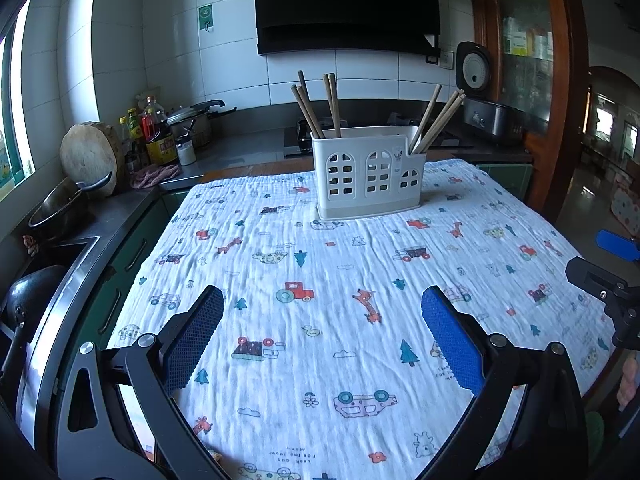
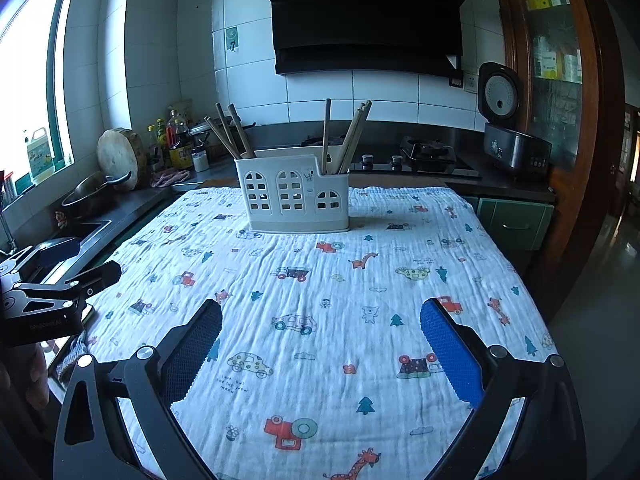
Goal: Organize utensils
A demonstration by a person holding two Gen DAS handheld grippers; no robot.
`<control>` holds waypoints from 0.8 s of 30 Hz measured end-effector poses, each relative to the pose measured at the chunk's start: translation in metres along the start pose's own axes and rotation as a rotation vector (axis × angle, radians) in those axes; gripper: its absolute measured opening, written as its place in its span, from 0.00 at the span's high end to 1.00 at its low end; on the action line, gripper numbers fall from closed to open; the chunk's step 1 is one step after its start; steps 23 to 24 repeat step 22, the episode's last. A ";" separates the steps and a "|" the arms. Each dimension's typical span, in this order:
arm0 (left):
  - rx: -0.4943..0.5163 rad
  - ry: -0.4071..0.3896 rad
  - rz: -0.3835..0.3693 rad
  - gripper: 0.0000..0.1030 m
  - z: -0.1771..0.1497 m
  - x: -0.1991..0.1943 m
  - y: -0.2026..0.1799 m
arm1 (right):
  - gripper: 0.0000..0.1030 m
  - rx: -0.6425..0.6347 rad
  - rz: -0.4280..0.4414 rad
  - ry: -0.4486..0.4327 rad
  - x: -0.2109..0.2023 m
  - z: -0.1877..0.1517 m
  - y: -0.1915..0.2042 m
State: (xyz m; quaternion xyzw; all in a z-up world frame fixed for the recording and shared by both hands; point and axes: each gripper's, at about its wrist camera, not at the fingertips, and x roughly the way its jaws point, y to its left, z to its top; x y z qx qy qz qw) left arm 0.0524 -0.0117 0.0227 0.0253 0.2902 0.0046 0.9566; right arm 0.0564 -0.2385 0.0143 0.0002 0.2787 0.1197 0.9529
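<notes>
A white plastic utensil holder (image 1: 368,174) with window-shaped cutouts stands at the far side of the table; it also shows in the right wrist view (image 2: 294,196). Several wooden chopsticks (image 1: 316,106) lean in its left compartment and several more (image 1: 436,120) in its right compartment; the right wrist view shows both bunches (image 2: 232,132) (image 2: 346,136). My left gripper (image 1: 322,312) is open and empty, low over the near part of the cloth. My right gripper (image 2: 320,326) is open and empty too, well short of the holder.
A white cloth (image 1: 320,280) with cartoon cars and animals covers the table. A counter on the left holds a sink (image 2: 80,232), a pan (image 2: 92,192), a round chopping board (image 1: 90,156) and bottles (image 1: 158,132). A stove (image 2: 424,156) and rice cooker (image 2: 508,120) stand behind.
</notes>
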 end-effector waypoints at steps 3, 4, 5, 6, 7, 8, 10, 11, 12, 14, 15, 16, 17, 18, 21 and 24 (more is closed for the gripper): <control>-0.001 0.000 0.001 0.05 0.000 0.000 0.000 | 0.07 -0.002 -0.002 -0.001 0.000 0.000 0.000; 0.002 -0.002 0.002 0.05 0.000 -0.001 0.000 | 0.07 -0.001 0.000 0.000 0.000 0.000 0.000; 0.003 -0.002 0.001 0.05 0.000 -0.001 0.000 | 0.07 -0.002 -0.003 -0.001 0.000 0.000 0.000; 0.001 -0.003 -0.005 0.05 0.000 -0.001 0.001 | 0.07 -0.004 -0.005 -0.001 0.000 0.000 0.000; -0.004 -0.004 -0.010 0.05 0.000 0.000 0.001 | 0.07 -0.005 -0.006 -0.001 0.000 0.000 0.000; -0.006 -0.003 -0.011 0.05 0.000 0.000 0.001 | 0.07 -0.005 -0.008 -0.001 0.000 0.000 0.000; -0.007 -0.003 0.003 0.05 0.000 0.000 0.001 | 0.07 -0.003 -0.005 0.000 -0.001 0.000 0.000; -0.008 -0.002 0.000 0.05 0.000 0.001 0.002 | 0.07 -0.004 -0.006 0.000 -0.001 -0.001 0.000; -0.008 -0.001 -0.011 0.05 0.000 0.001 0.002 | 0.07 -0.005 -0.007 0.000 0.000 -0.001 0.000; -0.009 -0.001 -0.008 0.05 0.001 0.002 0.002 | 0.07 -0.006 -0.005 0.004 0.001 -0.001 0.000; -0.009 -0.002 -0.009 0.05 0.001 0.002 0.002 | 0.07 -0.007 -0.005 0.005 0.001 -0.001 -0.001; -0.012 -0.002 -0.010 0.05 0.001 0.002 0.002 | 0.07 -0.008 -0.007 0.005 0.002 -0.001 -0.001; -0.015 -0.002 -0.011 0.05 0.001 0.003 0.002 | 0.07 -0.007 -0.008 0.006 0.002 -0.001 -0.001; -0.017 -0.002 -0.012 0.05 0.001 0.003 0.002 | 0.07 -0.006 -0.006 0.008 0.003 -0.001 -0.001; -0.019 0.003 -0.008 0.05 0.000 0.005 0.003 | 0.07 -0.010 -0.009 0.009 0.004 -0.001 -0.001; -0.022 0.006 -0.007 0.05 0.000 0.005 0.004 | 0.07 -0.010 -0.008 0.009 0.004 -0.001 -0.001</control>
